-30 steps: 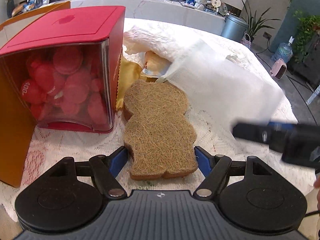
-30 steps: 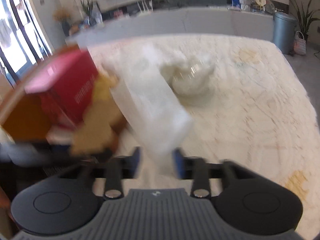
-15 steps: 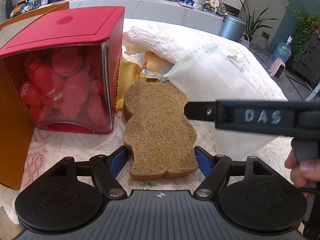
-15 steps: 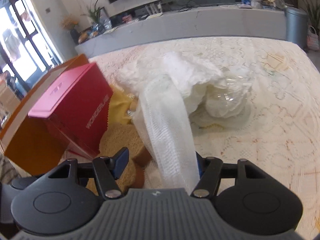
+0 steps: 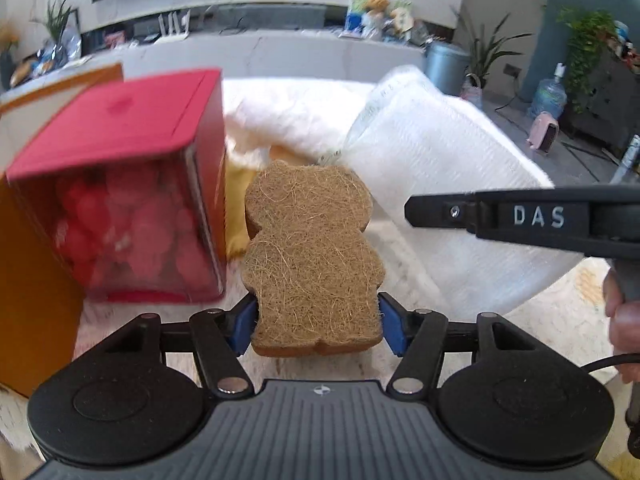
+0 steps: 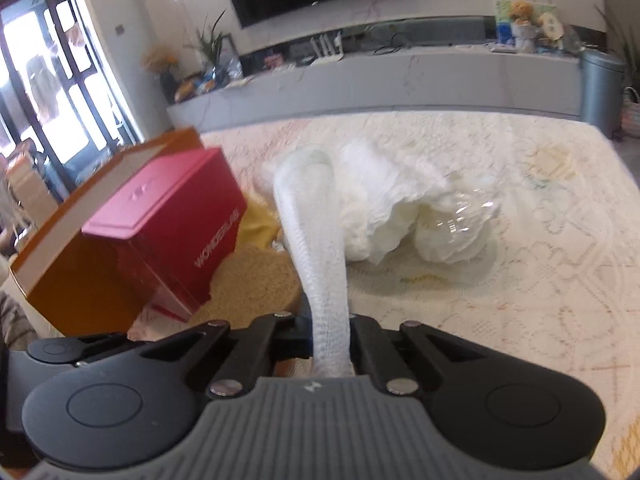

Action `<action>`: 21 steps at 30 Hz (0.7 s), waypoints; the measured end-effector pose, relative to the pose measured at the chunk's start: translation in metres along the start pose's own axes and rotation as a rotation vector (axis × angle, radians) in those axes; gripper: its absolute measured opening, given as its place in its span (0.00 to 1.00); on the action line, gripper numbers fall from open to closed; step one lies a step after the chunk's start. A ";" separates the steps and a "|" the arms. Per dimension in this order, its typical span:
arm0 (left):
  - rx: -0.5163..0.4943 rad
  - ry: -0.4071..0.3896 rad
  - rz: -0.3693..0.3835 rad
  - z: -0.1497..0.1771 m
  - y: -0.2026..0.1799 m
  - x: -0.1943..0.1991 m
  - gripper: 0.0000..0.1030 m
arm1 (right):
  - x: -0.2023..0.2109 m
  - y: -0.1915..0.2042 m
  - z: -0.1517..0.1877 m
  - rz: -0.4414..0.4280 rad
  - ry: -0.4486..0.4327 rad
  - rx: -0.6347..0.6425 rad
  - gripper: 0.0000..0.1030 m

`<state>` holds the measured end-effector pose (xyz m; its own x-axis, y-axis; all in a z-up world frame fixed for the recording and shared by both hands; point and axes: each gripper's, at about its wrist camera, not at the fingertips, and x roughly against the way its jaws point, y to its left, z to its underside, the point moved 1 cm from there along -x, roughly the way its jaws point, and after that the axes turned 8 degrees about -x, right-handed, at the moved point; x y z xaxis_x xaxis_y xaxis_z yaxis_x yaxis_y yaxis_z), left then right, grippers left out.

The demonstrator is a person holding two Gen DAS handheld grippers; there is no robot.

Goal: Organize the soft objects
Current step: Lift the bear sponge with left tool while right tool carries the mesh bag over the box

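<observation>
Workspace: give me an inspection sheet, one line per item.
Surface: table under a pale lace cloth.
Job's things: brown bear-shaped scrubber; white mesh cloth; crumpled white sheet; yellow cloth.
Clutter: red box of pink rounds; orange box.
Grippers: left gripper has just closed onto the scrubber; right gripper has just closed, pinching the mesh cloth.
Cables: black cable beside a hand.
Surroundings: counter, bin, plants, dark screen.
</observation>
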<state>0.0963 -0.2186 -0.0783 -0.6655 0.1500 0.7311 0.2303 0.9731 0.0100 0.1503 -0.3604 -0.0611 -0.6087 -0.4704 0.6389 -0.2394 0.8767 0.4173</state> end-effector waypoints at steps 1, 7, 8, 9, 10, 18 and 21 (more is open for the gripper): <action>0.002 -0.002 0.007 -0.001 0.000 0.003 0.69 | 0.002 -0.003 0.000 -0.009 -0.010 -0.013 0.00; 0.056 -0.032 0.056 -0.010 0.009 0.029 0.69 | 0.014 -0.014 0.001 0.042 -0.060 -0.068 0.00; 0.058 -0.054 0.064 -0.013 0.012 0.036 0.69 | 0.018 -0.013 0.000 0.027 -0.081 -0.066 0.00; 0.057 -0.076 0.063 -0.014 0.014 0.043 0.69 | 0.022 -0.011 -0.001 0.004 -0.100 -0.059 0.00; 0.056 -0.097 0.060 -0.017 0.016 0.050 0.69 | 0.026 -0.007 -0.002 -0.011 -0.118 -0.049 0.00; 0.164 -0.231 0.068 -0.042 0.060 0.119 0.69 | 0.062 0.043 -0.016 -0.076 -0.256 0.040 0.00; 0.172 -0.315 0.051 -0.049 0.077 0.152 0.69 | 0.076 0.069 -0.021 0.003 -0.327 0.068 0.00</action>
<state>0.0482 -0.1291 0.0672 -0.8487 0.2198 0.4811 0.1642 0.9741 -0.1552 0.1039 -0.3374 0.0299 -0.8176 -0.4200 0.3938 -0.2804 0.8879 0.3648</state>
